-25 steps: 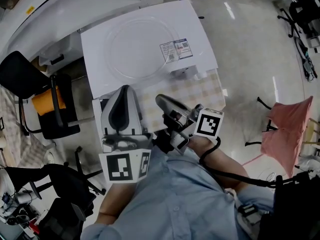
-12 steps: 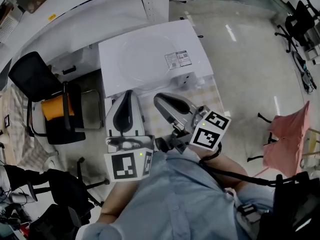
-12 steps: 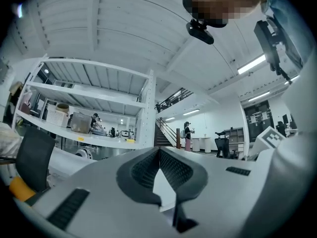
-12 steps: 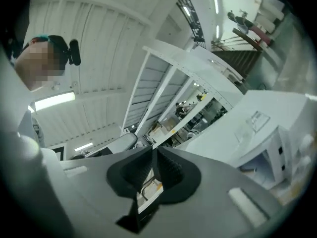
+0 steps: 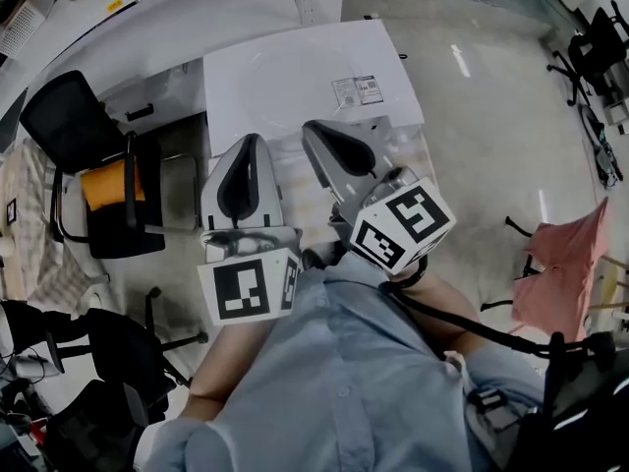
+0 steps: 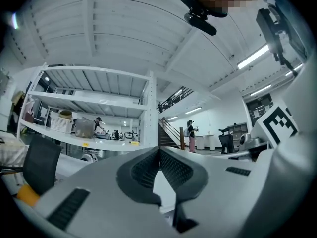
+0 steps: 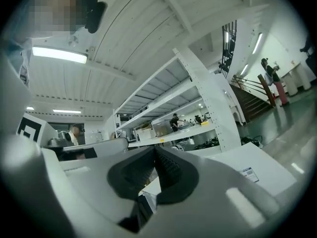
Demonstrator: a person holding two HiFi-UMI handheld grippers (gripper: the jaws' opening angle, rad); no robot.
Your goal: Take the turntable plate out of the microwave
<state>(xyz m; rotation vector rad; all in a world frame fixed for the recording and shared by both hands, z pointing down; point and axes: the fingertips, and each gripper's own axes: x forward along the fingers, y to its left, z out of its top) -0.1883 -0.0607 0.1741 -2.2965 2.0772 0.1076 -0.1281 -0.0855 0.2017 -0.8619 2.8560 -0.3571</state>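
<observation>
Both tongs were squeezed fully shut with nothing in them, left gripper [image 5: 243,144] and right gripper [image 5: 313,128] side by side, pointing the same way. The clear turntable plate [image 5: 292,82] lay flat on top of the white microwave [image 5: 391,55], just beyond both tips, touching neither.

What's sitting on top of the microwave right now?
On the white top of the microwave lie a faint round outline, apparently the clear turntable plate, and a printed label. Its inside cannot be seen from above.
</observation>
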